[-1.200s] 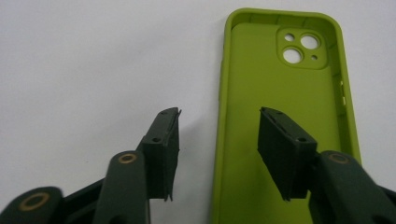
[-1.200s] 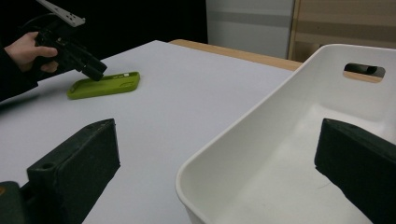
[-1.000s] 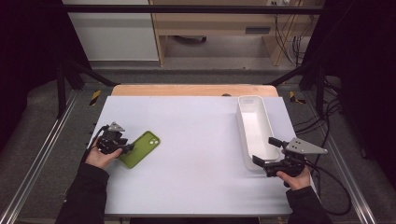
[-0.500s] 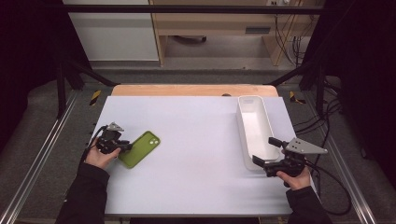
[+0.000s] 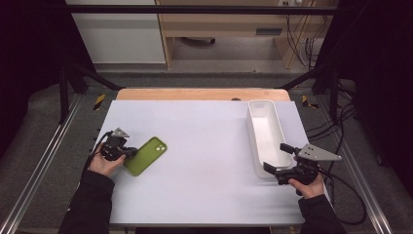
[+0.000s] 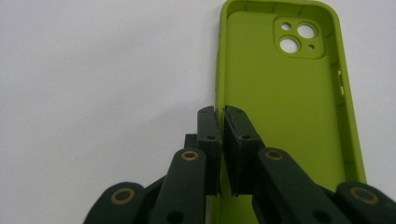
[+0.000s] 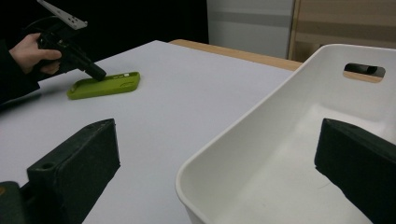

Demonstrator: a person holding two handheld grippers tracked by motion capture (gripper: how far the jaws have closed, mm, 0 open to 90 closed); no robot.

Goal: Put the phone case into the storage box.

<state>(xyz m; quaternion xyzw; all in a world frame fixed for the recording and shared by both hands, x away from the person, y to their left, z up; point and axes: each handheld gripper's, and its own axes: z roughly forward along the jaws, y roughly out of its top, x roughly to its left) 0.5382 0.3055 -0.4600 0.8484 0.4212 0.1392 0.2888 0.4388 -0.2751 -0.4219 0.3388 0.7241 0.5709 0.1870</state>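
The left gripper (image 6: 220, 116) has its jaws pinched on the side wall of the green phone case (image 5: 145, 155), which lies open side up on the bench (image 5: 204, 146). The right gripper (image 5: 278, 161) waits, jaws spread around the white bin (image 5: 265, 131)'s near end. The grasp looks made; next comes a lift toward the bin.

The left gripper (image 6: 221, 122) fingers (image 6: 208, 135) pinch the long side wall of the green phone case (image 6: 285, 107) lying hollow-side up.

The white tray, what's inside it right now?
The white tray shows bare floor and walls, with a handle slot at its far end. The right claw straddles its near end, hiding that corner in the high view.
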